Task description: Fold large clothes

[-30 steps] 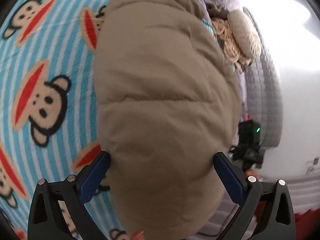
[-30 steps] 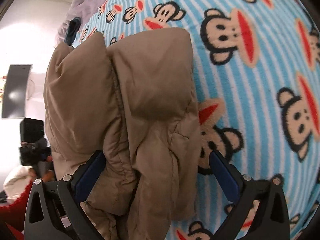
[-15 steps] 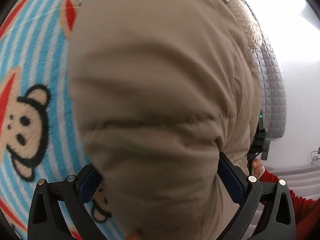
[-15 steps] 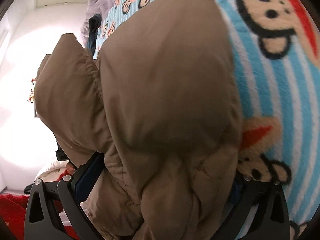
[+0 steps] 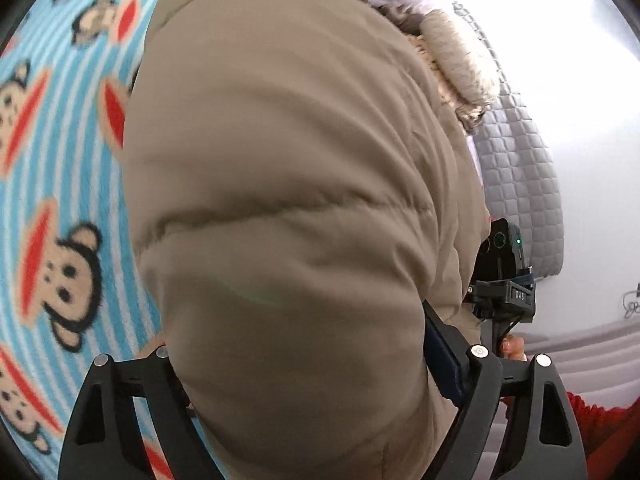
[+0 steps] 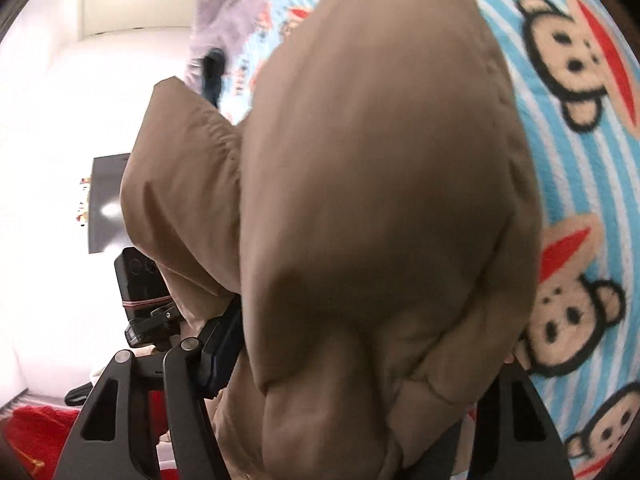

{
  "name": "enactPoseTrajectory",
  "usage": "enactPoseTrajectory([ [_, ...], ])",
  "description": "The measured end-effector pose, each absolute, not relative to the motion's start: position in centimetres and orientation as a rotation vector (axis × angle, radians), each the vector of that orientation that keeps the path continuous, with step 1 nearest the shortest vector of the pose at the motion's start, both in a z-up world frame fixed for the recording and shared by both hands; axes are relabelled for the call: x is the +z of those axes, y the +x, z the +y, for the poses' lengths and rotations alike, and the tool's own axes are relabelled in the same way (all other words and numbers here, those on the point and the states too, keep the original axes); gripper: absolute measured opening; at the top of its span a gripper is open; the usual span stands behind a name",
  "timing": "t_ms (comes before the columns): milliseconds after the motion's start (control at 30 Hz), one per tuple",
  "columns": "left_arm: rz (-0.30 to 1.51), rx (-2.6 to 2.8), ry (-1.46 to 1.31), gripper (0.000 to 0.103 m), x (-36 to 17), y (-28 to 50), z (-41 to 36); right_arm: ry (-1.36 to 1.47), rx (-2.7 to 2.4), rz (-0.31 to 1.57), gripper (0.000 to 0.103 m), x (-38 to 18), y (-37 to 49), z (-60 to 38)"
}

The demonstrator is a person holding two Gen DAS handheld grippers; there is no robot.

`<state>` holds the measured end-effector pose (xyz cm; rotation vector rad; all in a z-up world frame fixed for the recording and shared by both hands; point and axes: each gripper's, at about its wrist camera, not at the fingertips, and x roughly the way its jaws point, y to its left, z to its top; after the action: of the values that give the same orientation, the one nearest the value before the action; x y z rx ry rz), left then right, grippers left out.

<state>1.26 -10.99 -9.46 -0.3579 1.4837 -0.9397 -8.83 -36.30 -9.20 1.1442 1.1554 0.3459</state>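
Tan padded jacket point(image 5: 288, 200) bulks far larger in both wrist views than a second ago, hiding most of the monkey-print blanket point(image 5: 48, 208) on the bed; it looks lifted and carried over for a fold. The left gripper point(image 5: 304, 376) and the right gripper point(image 6: 360, 364) each have jaws clenched on a thick wad of it. Its fur-trimmed hood point(image 5: 460, 56) sits at the far end near the grey quilted headboard point(image 5: 516, 168). Open blanket lies to the outer side of each gripper; the jacket's own edges are mostly hidden.
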Motion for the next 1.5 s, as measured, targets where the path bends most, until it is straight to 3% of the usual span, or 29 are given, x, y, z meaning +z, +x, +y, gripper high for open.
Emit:
enactPoseTrajectory([
  [367,1.317,-0.837,-0.318,0.088,-2.3,10.5,-4.0,1.088,0.487,1.061,0.069,-5.5,2.6,-29.1],
  [600,1.374,-0.703,-0.341,0.088,-7.0,17.6,-0.2,1.125,0.480,1.125,0.069,-11.3,8.3,-25.1],
  [733,1.402,-0.685,-0.377,0.094,-10.8,18.6,1.1,1.156,0.398,1.184,0.078,-14.1,10.0,-24.2],
  [900,1.388,-0.685,-0.346,0.096,-12.3,16.9,3.8,0.987,0.271,1.238,0.079,-10.4,8.1,-24.7],
  [1000,1.375,-0.671,-0.321,0.096,-11.9,15.9,2.4,0.860,0.142,1.146,0.079,-5.0,5.6,-26.6],
  [1067,1.363,-0.666,-0.303,0.096,-11.7,15.5,2.0,0.859,0.154,1.048,0.074,-1.6,3.9,-26.8],
  [1100,1.361,-0.661,-0.298,0.097,-11.5,15.4,1.8,0.870,0.184,1.028,0.061,-1.2,4.5,-27.0],
  [1133,1.361,-0.656,-0.296,0.098,-11.5,15.6,1.6,0.874,0.236,1.012,0.039,-0.2,4.6,-25.9],
  [1200,1.360,-0.643,-0.292,0.098,-11.3,15.5,0.7,0.826,0.302,1.034,0.019,0.7,5.3,-23.8],
  [1333,1.355,-0.553,-0.220,0.096,-9.2,15.1,0.4,0.610,0.254,1.194,0.017,-3.7,4.5,-20.0],
  [1433,1.271,-0.524,-0.183,0.086,-5.7,14.4,1.5,0.638,0.198,1.253,0.009,-7.2,3.4,-20.5],
  [1500,1.184,-0.527,-0.166,0.086,-3.5,14.3,2.0,0.699,0.176,1.271,0.007,-9.3,2.4,-21.2],
])
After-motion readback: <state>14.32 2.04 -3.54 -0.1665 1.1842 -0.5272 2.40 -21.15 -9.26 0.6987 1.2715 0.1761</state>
